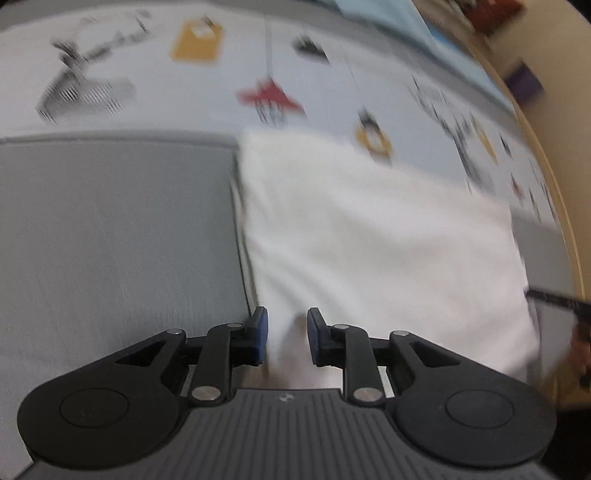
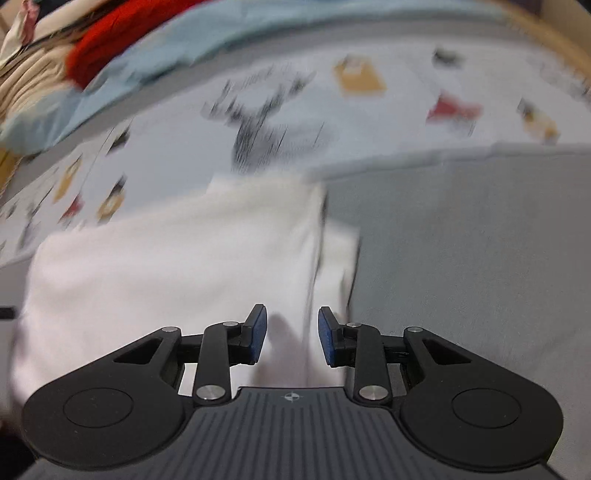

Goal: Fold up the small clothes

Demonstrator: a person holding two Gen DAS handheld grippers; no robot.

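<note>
Garment position: white cloth (image 1: 369,236) lies flat on the bed, straight ahead of both tools, spread from grey blanket (image 1: 118,236) across to printed sheet (image 1: 332,74).
Left gripper (image 1: 287,338): I read the blue pads as parted, with a raised bit of white cloth standing in the gap; whether the pads touch it, I cannot tell through the blur.
Right gripper (image 2: 291,338): jaws likewise apart, white fabric (image 2: 166,266) between and beyond them, not pinched as far as I can see.
Key relation: near hem sits at both sets of fingers; the cloth runs away from me, so a fold would carry the near edge forward.
Which hand nearer: about equal; left holds the blanket-side corner, right the corner where a second layer (image 2: 340,258) peeks out.
Surroundings: light blue bedding (image 2: 184,48) and a red item (image 2: 122,33) at the far edge, well apart.
Obstruction: none I can see on the cloth; both views are motion-blurred.
</note>
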